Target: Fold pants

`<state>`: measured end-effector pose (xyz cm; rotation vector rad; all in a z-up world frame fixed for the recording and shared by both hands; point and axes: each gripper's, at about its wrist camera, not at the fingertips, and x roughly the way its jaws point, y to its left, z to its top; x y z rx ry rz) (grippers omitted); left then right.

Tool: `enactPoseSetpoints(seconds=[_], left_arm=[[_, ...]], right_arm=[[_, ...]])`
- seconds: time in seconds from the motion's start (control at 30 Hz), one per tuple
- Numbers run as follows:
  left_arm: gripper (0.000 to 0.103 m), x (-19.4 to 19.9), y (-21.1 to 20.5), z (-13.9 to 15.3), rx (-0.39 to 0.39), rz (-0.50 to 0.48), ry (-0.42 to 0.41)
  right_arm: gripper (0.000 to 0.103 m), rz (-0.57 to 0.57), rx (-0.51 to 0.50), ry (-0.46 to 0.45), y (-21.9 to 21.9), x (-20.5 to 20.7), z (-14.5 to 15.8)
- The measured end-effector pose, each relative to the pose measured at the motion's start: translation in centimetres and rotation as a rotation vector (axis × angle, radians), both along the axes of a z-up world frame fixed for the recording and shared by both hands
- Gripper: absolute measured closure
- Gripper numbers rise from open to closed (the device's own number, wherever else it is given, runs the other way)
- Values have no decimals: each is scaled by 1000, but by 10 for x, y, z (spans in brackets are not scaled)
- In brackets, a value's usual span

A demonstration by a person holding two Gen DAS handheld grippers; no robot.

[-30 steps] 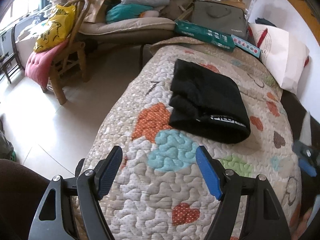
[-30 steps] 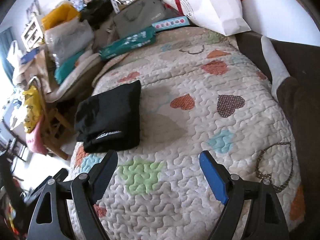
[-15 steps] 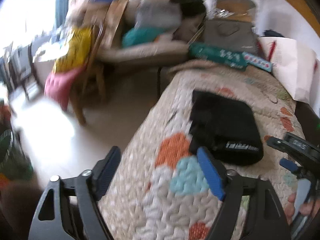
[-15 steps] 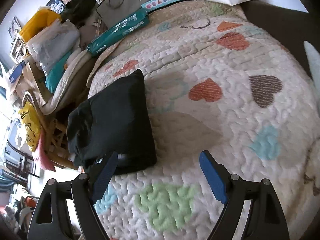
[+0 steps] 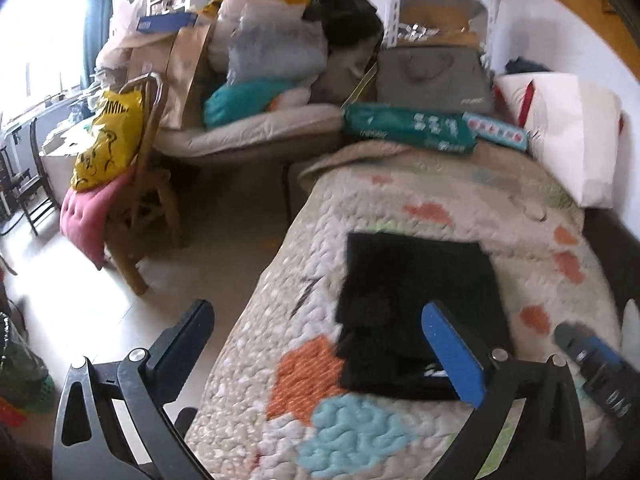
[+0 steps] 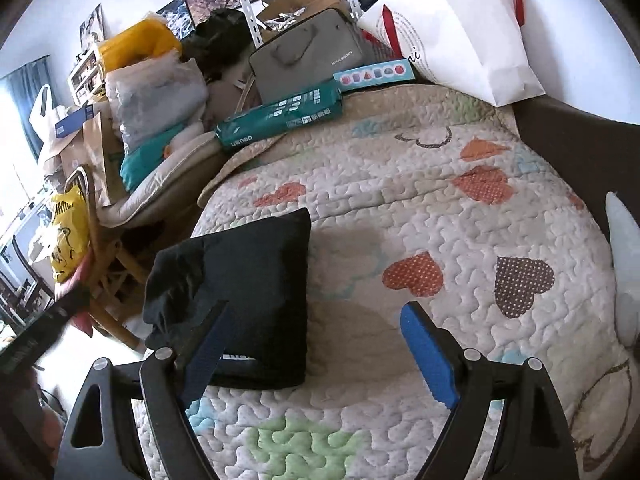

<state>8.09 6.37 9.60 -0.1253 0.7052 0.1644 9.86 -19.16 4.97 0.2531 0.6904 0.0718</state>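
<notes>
The black pants (image 5: 412, 300) lie folded into a compact rectangle on the heart-patterned quilt (image 5: 360, 432), near its left edge; they also show in the right wrist view (image 6: 248, 292). My left gripper (image 5: 320, 352) is open and empty, held above the quilt's left edge, its right finger over the pants' near end. My right gripper (image 6: 320, 348) is open and empty, held above the quilt, its left finger over the pants' near right corner. The right gripper's tip (image 5: 596, 364) shows at the right of the left wrist view.
A green box (image 6: 280, 118) and a white paper bag (image 6: 452, 36) lie at the quilt's far end. A wooden chair (image 5: 136, 208) with a pink cushion and yellow bag stands on the floor to the left. Piled bags and bedding lie behind.
The left gripper swung left off the quilt's edge and tilted up, showing more of the room. The right gripper moved toward the pants, then lifted back. The pants have not moved.
</notes>
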Motion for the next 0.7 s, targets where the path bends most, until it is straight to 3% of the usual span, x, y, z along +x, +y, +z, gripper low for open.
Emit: enactPoseSetpoints(seconds=[0.13, 0.33, 0.7], left_arm=[[0, 5, 16, -8, -64, 30, 77], [0, 7, 27, -16, -143, 78, 119], [0, 8, 14, -30, -65, 83, 164]], right_arm=[[13, 18, 22, 25, 9, 13, -6], [13, 53, 17, 40, 26, 20, -14], [13, 68, 19, 56, 22, 12, -18]])
